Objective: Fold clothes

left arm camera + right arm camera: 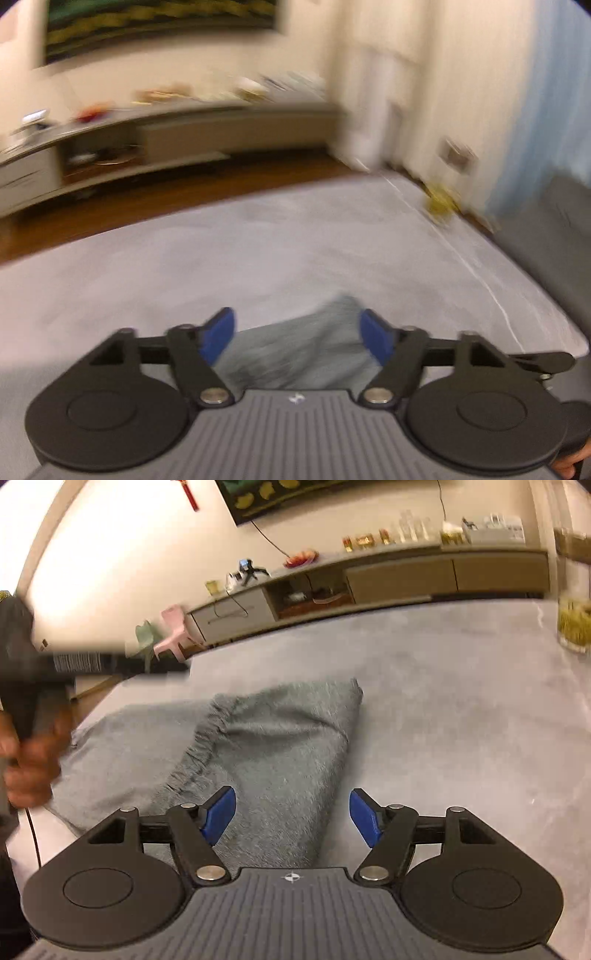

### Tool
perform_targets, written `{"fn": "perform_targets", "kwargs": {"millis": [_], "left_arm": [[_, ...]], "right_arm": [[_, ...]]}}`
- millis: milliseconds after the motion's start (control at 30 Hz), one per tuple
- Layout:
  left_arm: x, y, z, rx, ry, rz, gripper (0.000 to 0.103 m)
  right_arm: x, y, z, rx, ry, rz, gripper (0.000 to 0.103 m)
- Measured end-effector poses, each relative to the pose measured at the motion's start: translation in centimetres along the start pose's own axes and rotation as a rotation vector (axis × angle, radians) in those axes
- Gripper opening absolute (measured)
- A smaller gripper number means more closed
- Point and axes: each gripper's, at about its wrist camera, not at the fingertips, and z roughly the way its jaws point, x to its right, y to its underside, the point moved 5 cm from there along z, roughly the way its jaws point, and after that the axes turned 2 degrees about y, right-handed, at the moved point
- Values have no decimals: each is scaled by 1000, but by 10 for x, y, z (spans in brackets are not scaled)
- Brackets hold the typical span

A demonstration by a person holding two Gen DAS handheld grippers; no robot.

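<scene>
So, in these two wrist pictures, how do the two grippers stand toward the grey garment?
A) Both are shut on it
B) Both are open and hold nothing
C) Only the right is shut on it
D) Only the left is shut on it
B: the left gripper and the right gripper both have their blue pads wide apart, and the grey garment lies loose on the grey cover beyond them.
</scene>
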Motion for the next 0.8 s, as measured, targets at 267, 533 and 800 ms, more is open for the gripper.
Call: {"fn": "perform_targets", "kwargs": {"millis": [267, 533, 800], "left_arm": [[50, -5, 123, -256, -102, 227, 22], [18, -32, 120, -204, -12, -53, 9], [-25, -31, 86, -123, 37, -243, 45]], "right_arm": [[-4, 11, 23, -56, 36, -40, 66], [-18, 18, 29, -137, 26, -151, 18], [-11, 23, 16, -173, 9, -96, 19]]}}
